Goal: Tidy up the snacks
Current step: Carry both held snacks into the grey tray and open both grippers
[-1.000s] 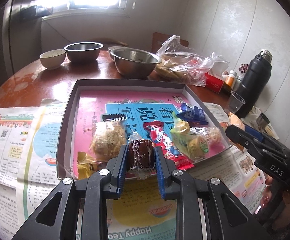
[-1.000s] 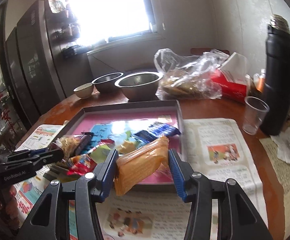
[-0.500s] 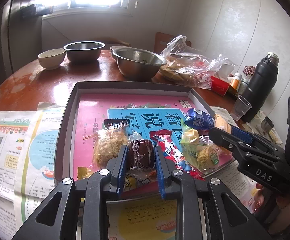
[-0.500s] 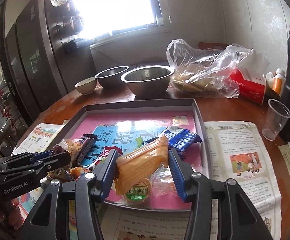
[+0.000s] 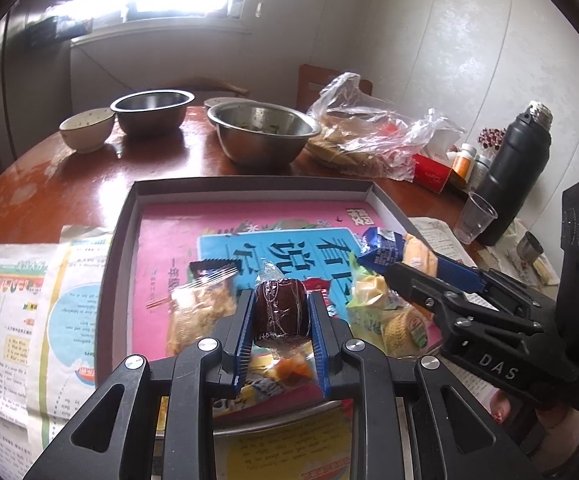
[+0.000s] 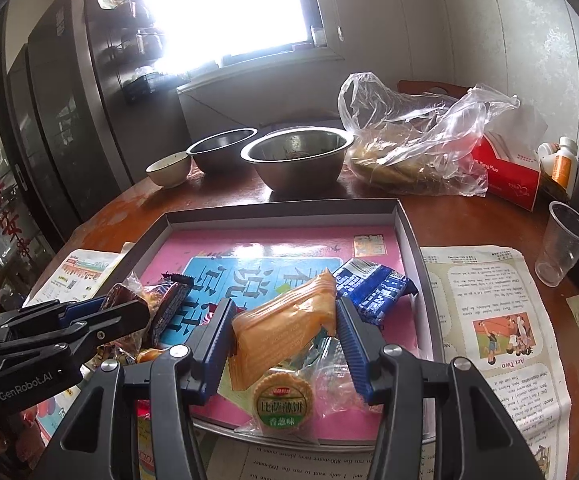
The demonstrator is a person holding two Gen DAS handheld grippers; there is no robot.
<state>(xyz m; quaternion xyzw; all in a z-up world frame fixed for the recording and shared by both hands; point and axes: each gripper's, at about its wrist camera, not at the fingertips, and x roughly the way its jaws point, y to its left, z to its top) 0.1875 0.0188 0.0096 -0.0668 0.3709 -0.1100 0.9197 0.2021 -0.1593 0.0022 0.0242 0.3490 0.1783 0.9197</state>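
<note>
Hovering over the shallow tray (image 6: 405,224), a small brown wrapped cake (image 5: 280,312) is pinched by the left gripper (image 5: 281,322) and a light, crushable orange packet (image 6: 285,326) by the right gripper (image 6: 283,336), best held mid-body across crinkly, slippery wrappers.

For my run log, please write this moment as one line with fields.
left gripper: shut on brown wrapped cake | right gripper: shut on orange snack packet | both over snack tray | release: not yet
</note>
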